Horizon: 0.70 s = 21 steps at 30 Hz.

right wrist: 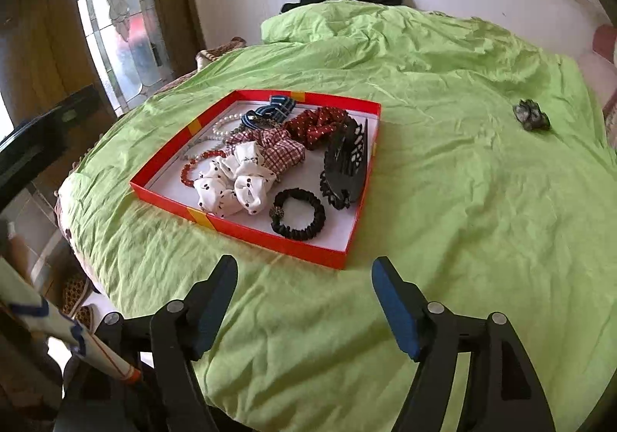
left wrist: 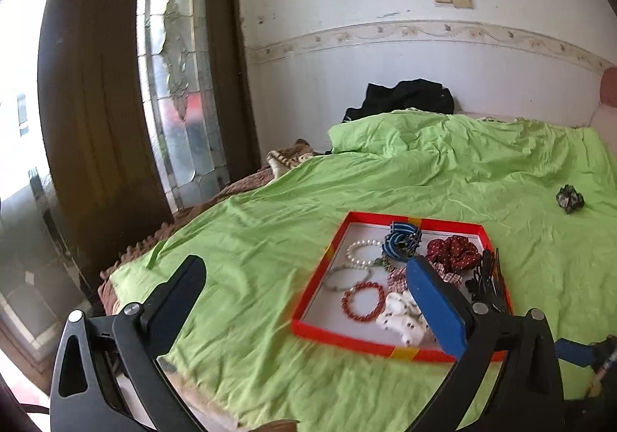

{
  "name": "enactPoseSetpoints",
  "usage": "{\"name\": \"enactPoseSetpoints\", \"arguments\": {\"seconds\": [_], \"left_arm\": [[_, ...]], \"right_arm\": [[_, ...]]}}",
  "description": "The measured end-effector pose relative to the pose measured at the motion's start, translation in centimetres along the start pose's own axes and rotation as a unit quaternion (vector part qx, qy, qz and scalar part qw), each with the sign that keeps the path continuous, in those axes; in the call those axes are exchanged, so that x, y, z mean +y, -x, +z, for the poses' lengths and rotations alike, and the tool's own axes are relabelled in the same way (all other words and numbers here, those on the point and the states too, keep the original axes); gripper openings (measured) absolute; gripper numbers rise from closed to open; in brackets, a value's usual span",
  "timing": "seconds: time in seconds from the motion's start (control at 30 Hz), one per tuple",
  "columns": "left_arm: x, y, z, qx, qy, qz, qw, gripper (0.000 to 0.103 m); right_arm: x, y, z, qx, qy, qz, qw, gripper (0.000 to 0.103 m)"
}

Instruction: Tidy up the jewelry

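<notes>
On the bed's green sheet [right wrist: 443, 200] lies a red box [right wrist: 246, 229] full of scrunchies and bracelets. Both tongs, left [left wrist: 308, 277] and right [right wrist: 304, 277], stand spread and empty. One dark scrunchie [right wrist: 531, 115] lies well apart.

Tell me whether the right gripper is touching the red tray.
Apart. The right wrist view shows bare green sheet between the right gripper and the red tray.
</notes>
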<state>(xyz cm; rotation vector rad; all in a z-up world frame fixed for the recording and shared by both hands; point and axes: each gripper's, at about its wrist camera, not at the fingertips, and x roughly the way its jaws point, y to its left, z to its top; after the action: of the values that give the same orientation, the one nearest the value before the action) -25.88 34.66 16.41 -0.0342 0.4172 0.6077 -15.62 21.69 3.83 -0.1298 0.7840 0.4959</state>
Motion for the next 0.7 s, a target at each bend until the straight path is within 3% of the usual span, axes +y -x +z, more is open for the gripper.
{"name": "enactPoseSetpoints", "arguments": {"seconds": [0.17,0.33,0.7], "left_arm": [[2.1,0.5,-0.7,0.049,0.030,-0.021,0.9981,0.103],[1.9,0.8,-2.0,0.087,0.012,-0.029,0.9957,0.103],[0.9,1.2,-3.7,0.110,-0.014,-0.035,0.9932,0.103]], "right_arm": [[0.6,-0.4,-0.6,0.019,-0.012,-0.018,1.000,0.078],[0.7,-0.1,-1.0,0.024,-0.022,-0.045,0.998,0.083],[1.0,0.5,-1.8,0.021,-0.028,-0.090,0.995,0.085]]}}
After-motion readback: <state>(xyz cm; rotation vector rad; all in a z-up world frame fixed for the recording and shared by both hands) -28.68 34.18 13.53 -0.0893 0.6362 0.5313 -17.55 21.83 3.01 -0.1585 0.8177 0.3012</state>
